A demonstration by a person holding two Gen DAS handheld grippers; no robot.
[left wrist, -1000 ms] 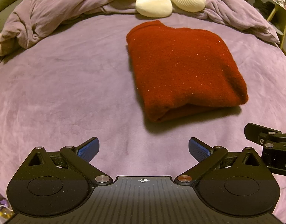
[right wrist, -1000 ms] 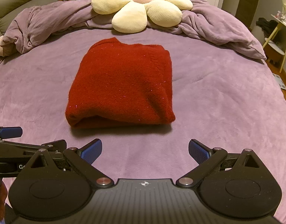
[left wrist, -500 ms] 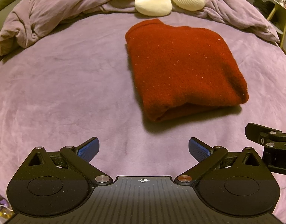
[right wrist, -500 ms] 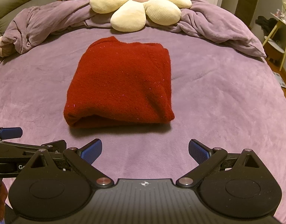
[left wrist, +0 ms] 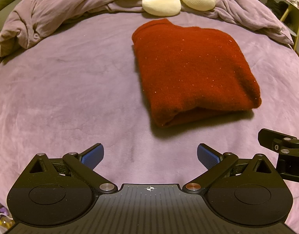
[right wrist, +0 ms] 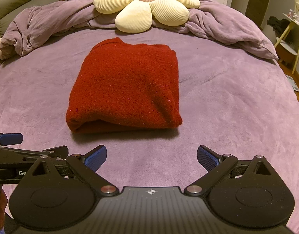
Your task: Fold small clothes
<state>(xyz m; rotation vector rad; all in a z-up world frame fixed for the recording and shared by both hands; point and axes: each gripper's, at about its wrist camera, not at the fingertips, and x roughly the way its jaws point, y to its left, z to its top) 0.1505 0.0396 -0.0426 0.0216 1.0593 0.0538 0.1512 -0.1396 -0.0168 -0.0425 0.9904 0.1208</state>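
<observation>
We held left gripper [left wrist: 150, 154] and right gripper [right wrist: 151, 154] wide open, both empty, near bed's [right wrist: 227, 97] front edge. Red sweater [right wrist: 126, 85] lay folded mid-bed. Risk: careless nudge could undo loose front fold.

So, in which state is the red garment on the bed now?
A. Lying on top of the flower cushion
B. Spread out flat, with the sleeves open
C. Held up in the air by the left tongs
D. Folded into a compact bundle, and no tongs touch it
D: the red garment lies folded on the purple bed cover, and both the left tongs and the right tongs are open and short of it.
</observation>
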